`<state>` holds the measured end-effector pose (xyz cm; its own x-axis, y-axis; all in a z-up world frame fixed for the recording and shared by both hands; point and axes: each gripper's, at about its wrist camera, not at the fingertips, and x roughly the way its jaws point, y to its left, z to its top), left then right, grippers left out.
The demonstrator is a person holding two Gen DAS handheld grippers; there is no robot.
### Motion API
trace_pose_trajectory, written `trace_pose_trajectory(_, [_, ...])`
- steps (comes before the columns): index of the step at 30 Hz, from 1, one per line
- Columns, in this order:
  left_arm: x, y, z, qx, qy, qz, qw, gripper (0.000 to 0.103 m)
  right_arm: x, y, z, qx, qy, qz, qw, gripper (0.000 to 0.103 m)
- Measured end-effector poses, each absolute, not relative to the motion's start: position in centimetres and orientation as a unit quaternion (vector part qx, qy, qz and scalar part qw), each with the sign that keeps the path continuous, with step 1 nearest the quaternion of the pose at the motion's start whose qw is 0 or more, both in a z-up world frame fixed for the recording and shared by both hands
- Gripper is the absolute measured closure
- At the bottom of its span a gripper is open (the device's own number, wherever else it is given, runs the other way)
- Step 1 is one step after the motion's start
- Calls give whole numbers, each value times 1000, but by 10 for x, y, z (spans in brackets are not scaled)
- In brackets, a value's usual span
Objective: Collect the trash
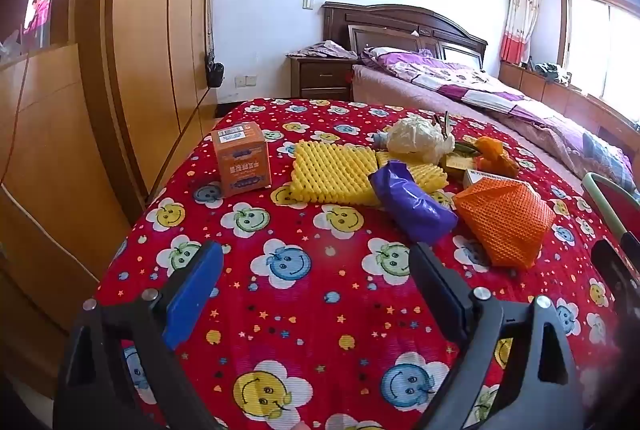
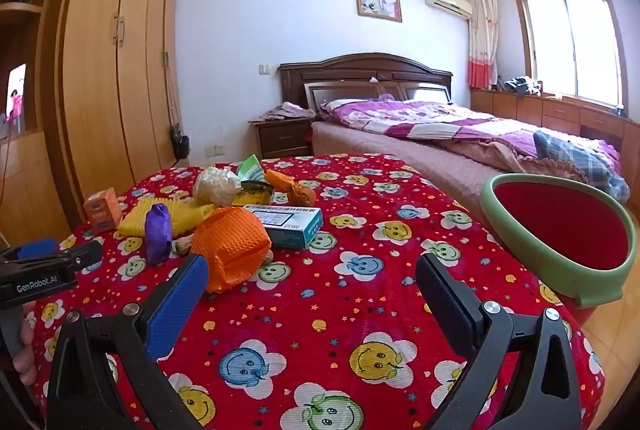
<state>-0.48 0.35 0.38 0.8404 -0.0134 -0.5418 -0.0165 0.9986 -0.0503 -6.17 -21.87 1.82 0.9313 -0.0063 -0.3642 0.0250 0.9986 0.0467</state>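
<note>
Both the left gripper (image 1: 316,266) and right gripper (image 2: 312,280) hovered with jaws wide and empty over the red smiley-print worktop (image 2: 320,330), its trash heaped around a crumpled orange foam net (image 2: 230,242), well left of the green-rimmed red bin (image 2: 560,282).

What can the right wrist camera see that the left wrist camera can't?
Only the right wrist view shows the whole bin, the full blue-and-white box and the left gripper from the side. Only the left wrist view shows the barcode label on top of the small orange box. Both show the orange foam net, purple bag and yellow foam net.
</note>
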Motion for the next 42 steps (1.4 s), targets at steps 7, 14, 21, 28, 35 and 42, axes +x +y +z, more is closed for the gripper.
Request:
trace_pose_trajectory(7, [-7,5,4,-29,280,1,960,9,-61,-219,19,27,186,-7,982,1])
trace_pose_trajectory(14, [-8,5,3,-31,278,1,960,9,-61,-220,18,27,184,-7,982,1])
trace_pose_trajectory(21, [-8,6,3,-33,278,1,960,9,-62,-220,18,28,185,-7,982,1])
trace_pose_trajectory(28, [-7,7,3,-35,277,0,960,9,-62,-221,18,29,184,-6,982,1])
trace_pose_trajectory(35, [-8,8,3,-37,275,1,961,9,-61,-220,18,28,184,-6,982,1])
trace_pose_trajectory(42, [-8,9,3,-37,275,1,961,9,-61,-220,18,28,184,-6,983,1])
